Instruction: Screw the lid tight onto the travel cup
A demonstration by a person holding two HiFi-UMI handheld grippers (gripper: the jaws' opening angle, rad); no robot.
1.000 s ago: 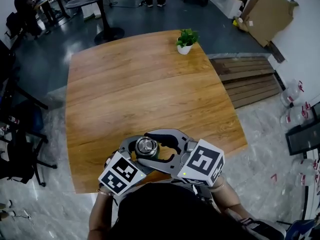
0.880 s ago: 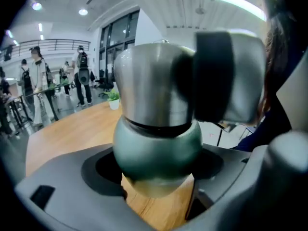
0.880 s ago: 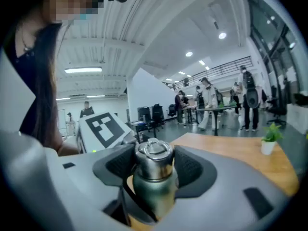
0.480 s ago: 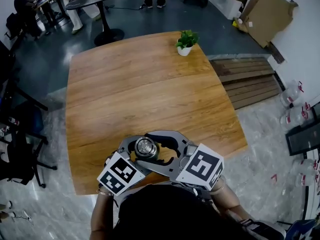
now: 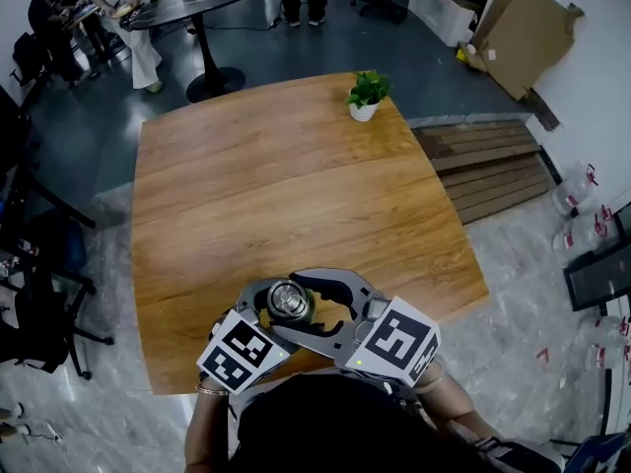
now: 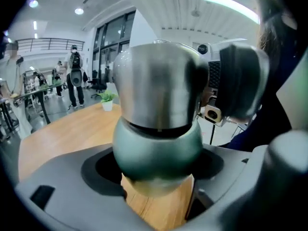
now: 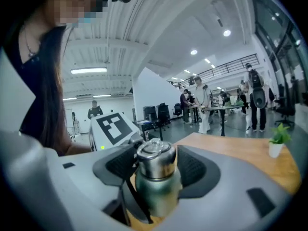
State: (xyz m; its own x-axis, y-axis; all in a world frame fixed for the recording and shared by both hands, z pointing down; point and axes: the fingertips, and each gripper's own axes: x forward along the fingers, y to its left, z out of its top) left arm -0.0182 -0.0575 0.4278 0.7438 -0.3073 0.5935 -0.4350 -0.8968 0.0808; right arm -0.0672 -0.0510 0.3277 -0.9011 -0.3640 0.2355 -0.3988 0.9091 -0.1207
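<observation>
Your left gripper (image 6: 154,174) clamps the travel cup (image 6: 159,146) by its body; your right gripper (image 7: 155,168) grips the lid (image 7: 154,154) seated on top. Final tightening likely remains.

Silver lid (image 7: 155,159), seemingly grey-green cup (image 7: 157,192)

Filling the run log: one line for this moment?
left hand-held gripper: shut on travel cup | right hand-held gripper: shut on lid

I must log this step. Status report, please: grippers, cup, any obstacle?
Left gripper shut on green rounded travel cup. Right gripper shut on its round steel lid. Cup upright near edge of wooden table. Potted plant far away.
</observation>
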